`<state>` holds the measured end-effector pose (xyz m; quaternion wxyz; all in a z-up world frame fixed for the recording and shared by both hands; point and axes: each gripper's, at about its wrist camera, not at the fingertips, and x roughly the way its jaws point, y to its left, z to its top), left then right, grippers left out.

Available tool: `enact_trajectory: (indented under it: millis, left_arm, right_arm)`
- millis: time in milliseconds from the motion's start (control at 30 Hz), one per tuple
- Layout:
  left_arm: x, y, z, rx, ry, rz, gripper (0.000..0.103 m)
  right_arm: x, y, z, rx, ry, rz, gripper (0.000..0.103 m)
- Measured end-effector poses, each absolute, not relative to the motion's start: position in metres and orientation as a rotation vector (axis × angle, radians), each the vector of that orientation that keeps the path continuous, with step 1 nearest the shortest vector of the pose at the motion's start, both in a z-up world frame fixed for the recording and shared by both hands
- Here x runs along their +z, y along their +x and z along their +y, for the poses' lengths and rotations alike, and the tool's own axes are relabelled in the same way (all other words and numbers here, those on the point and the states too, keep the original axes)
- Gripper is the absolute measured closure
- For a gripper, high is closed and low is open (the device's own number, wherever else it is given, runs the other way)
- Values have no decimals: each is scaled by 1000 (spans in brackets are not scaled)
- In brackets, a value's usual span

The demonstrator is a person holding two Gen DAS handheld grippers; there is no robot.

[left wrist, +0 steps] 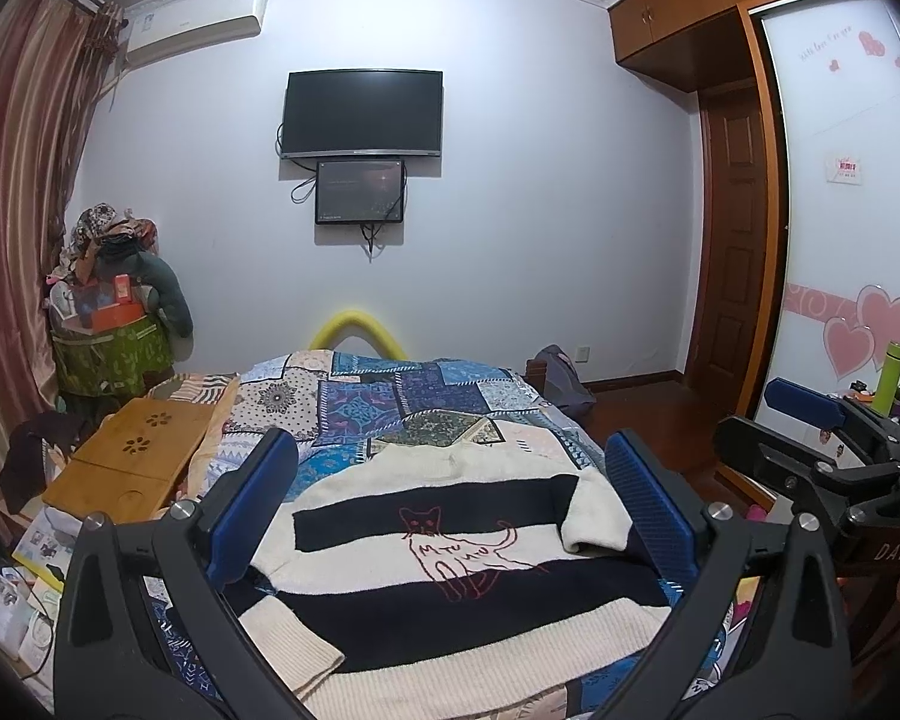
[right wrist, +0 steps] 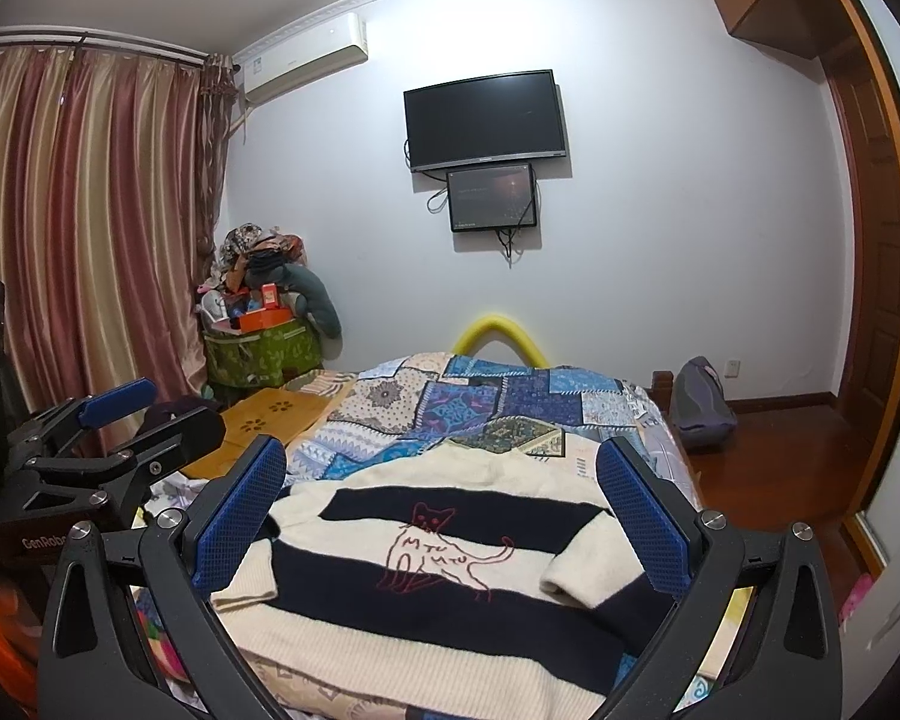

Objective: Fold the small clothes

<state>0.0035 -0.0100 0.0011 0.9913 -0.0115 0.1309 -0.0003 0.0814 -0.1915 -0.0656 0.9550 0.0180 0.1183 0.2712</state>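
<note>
Spread wide above striped sweater (left wrist: 450,594), grasping nothing.
Left gripper (left wrist: 450,510), right gripper (right wrist: 444,516) framing it between fingers, probably readying a fold.

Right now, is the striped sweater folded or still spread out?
Partly folded: the sweater lies flat on the quilt, both sleeves tucked across its front, body unfolded.

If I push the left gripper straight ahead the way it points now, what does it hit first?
Most likely the striped cat sweater lying on the patchwork quilt. The left gripper is open, with the sweater framed between its fingers. Depth is unclear, so it may pass just above the sweater and meet the quilt beyond.
</note>
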Motion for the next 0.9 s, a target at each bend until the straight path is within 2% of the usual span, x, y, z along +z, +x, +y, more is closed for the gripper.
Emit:
enact_trajectory:
  millis: [900]
  left_arm:
    - [0,2,-7,3,-21,252,0]
  right_arm:
    - [-68,83,-191,550,37,245,0]
